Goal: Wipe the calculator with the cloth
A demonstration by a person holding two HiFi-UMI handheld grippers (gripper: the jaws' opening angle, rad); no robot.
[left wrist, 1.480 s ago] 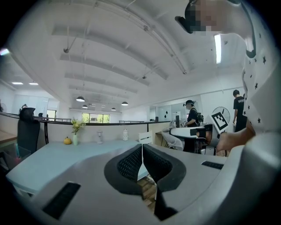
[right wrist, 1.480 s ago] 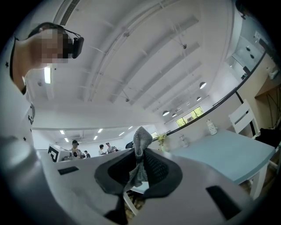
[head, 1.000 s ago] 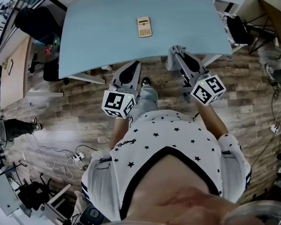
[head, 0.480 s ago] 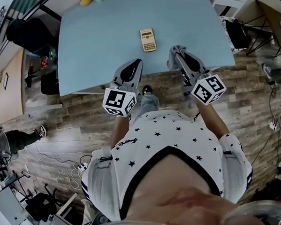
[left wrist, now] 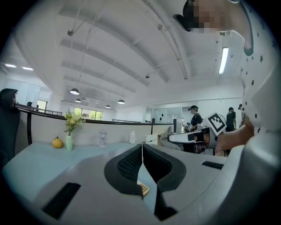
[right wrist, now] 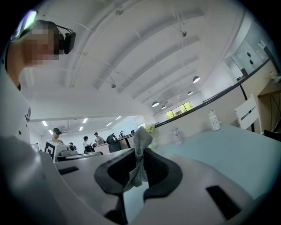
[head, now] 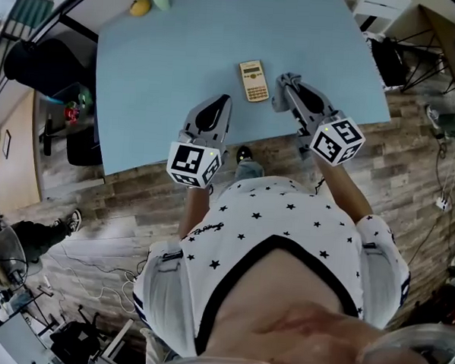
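Note:
A beige calculator [head: 253, 81] lies flat on the light blue table [head: 165, 60], near its front edge. My right gripper [head: 286, 85] hovers just right of it, shut on a small grey cloth [right wrist: 138, 163] that sticks up and hangs down between the jaws. My left gripper [head: 216, 103] is over the table's front edge, left of and nearer than the calculator, with its jaws pressed together on nothing. In the left gripper view a corner of the calculator [left wrist: 143, 189] peeks out under the shut left gripper [left wrist: 142, 151]. The right gripper [right wrist: 139, 151] points across the table.
At the table's far side stand a yellow fruit [head: 140, 7], a vase with flowers [left wrist: 69, 139], a glass [left wrist: 102, 139] and a white jar [left wrist: 132, 137]. A black chair [head: 36, 61] stands left of the table. Cables lie on the wooden floor [head: 97, 209].
The table and calculator have come closer to both grippers. The grippers, earlier over the floor before the table, now reach over its front edge; the right gripper still holds the cloth.

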